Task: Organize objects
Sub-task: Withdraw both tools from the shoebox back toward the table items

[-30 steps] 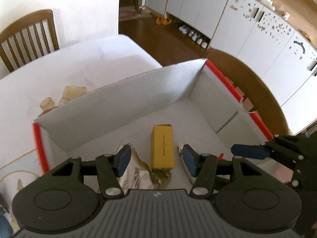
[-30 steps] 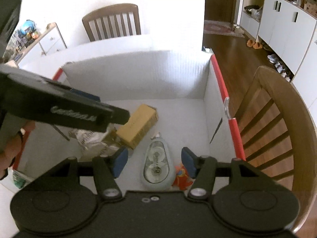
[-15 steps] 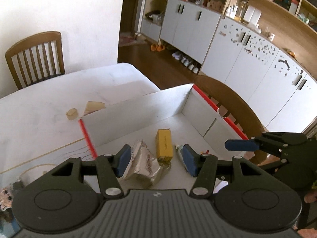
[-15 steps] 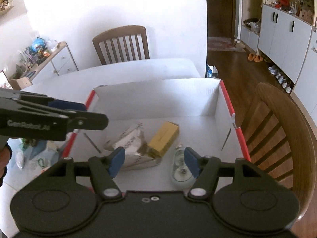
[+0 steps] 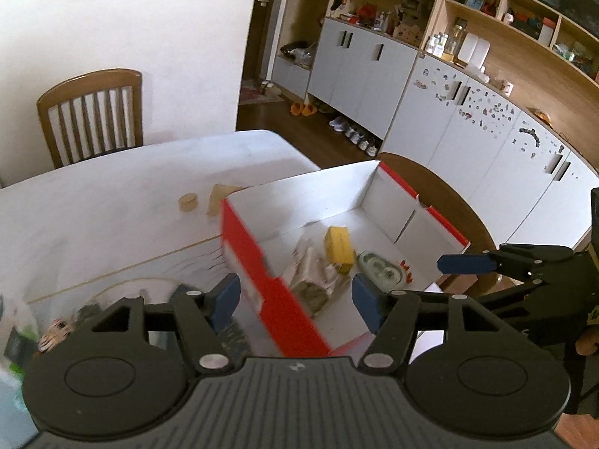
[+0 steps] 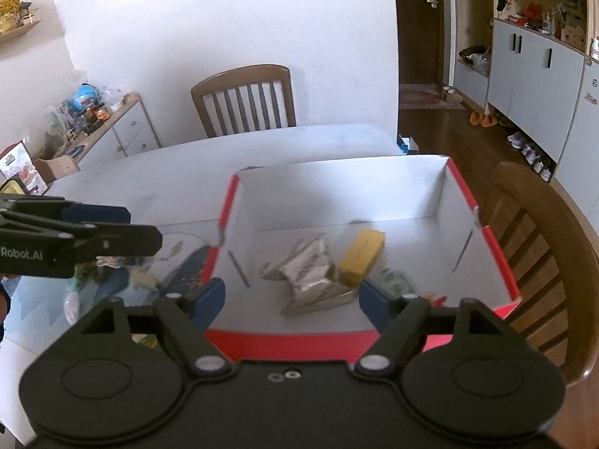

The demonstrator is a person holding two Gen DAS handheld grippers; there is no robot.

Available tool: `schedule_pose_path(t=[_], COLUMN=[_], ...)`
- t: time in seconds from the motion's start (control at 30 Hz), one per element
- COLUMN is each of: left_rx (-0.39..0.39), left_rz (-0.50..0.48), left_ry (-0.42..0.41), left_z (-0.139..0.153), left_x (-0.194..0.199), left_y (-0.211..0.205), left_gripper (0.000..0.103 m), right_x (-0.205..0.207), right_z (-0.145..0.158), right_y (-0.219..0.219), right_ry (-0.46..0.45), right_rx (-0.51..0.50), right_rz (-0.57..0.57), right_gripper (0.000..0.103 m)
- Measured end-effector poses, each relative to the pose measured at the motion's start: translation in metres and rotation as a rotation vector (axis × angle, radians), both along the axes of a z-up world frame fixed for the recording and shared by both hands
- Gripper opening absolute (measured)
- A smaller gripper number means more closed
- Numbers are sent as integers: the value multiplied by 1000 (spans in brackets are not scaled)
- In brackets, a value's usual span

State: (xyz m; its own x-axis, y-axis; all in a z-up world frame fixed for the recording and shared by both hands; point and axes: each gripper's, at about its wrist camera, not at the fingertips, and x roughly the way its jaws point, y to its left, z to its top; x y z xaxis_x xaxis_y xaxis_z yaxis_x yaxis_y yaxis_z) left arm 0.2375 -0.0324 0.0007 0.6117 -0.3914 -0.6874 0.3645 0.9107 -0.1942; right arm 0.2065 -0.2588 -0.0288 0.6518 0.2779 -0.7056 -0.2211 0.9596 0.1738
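Note:
A red-edged white cardboard box (image 5: 239, 247) (image 6: 501, 262) stands on the white table. Inside lie a yellow box (image 5: 338, 249) (image 6: 362, 258), a crumpled silver packet (image 5: 309, 277) (image 6: 310, 277), a clear tape dispenser (image 5: 378, 268) and a small red item (image 5: 406, 274). My left gripper (image 5: 295, 299) is open and empty, held above the box's near left wall. My right gripper (image 6: 292, 299) is open and empty above the box's near edge. Each gripper shows in the other's view, the right (image 5: 464, 263) and the left (image 6: 97, 213).
Two tan pieces (image 5: 187, 202) lie on the table (image 5: 112, 217) beyond the box. A cluttered pile of small things (image 6: 112, 277) sits left of the box. Wooden chairs stand at the far side (image 6: 245, 101) and right beside the box (image 6: 543, 254).
Both grippers have drawn back and up, out of the box, so the whole box and the room now show. Both stay open and empty.

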Motion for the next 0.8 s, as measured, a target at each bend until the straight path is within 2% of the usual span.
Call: schedule_pose_path(t=[0.07,0.2,0.27,0.47,0.7,0.77,0.8], left_rx=[0,-5,-8,-2,-5,4,13], left_rz=[16,73,101,164,223,234,238], left_ry=[0,1,3,9,59,63,63], left_z=[-2,-6,-9,-22,-43,-49,-52], left_x=[-6,-19,-24,-41,-52,-56,-57], left_y=[15,47,65,112,156,166,170], left_gripper=[68,82,84,85,86,90,96], right_x=[-6,-17,-22,-32,-34,-33,-33], right_z=[1,1,1,-5,-21,-27,-30], right_y=[9,32,43,75,112,120,125], right_ry=[-7,-30,-39,-34,8,23,30], right_rx=[7,17,22,24,1,-4,-7], right_rz=[3,13,18,55,102,116,121], right_gripper=[85,93,97,98,98,98,98])
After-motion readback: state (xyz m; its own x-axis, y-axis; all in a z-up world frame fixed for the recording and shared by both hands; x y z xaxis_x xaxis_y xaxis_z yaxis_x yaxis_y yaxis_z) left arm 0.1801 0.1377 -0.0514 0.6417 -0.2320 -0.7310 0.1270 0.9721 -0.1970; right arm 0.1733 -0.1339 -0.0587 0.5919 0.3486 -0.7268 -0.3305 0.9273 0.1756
